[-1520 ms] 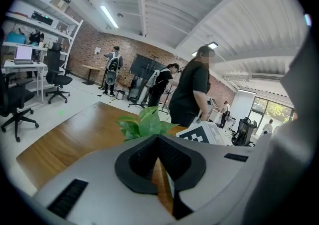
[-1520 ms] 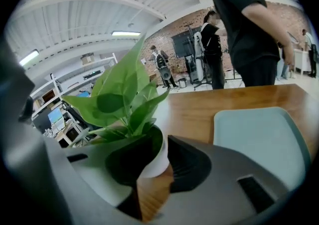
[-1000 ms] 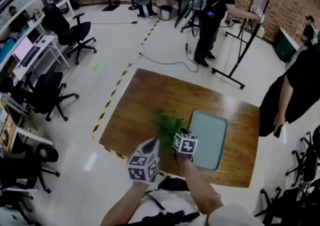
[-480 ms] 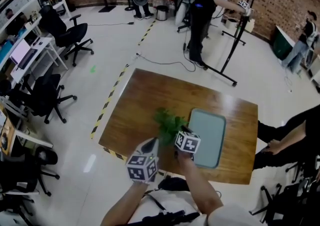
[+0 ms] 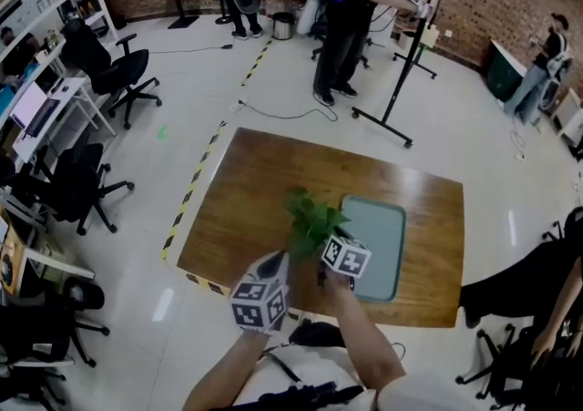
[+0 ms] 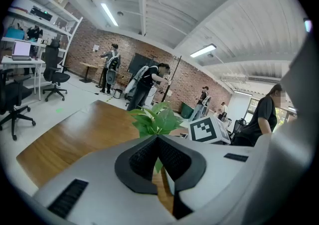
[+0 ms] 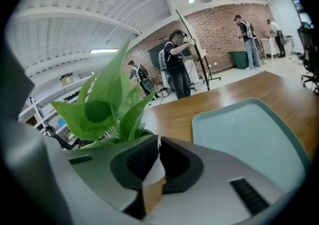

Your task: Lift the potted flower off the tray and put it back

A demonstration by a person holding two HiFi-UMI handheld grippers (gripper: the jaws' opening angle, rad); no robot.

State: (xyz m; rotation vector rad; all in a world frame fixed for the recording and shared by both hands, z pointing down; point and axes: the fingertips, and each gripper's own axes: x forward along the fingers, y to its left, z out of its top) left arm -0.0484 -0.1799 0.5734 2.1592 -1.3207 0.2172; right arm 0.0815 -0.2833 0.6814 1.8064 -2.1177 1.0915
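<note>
Pinching the potted flower by its thin rim: ribbed right hand-held gripper.

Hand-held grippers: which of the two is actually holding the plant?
The right hand-held gripper: its jaws pinch the rim of the potted flower, while the left hand-held gripper is shut on nothing.

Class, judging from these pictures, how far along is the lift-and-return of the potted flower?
Done: the potted flower is off the tray, which lies bare. In hand: the right claw grips the pot's rim, beside the tray; the left claw is shut and empty. Left: setting the pot back on the tray.
</note>
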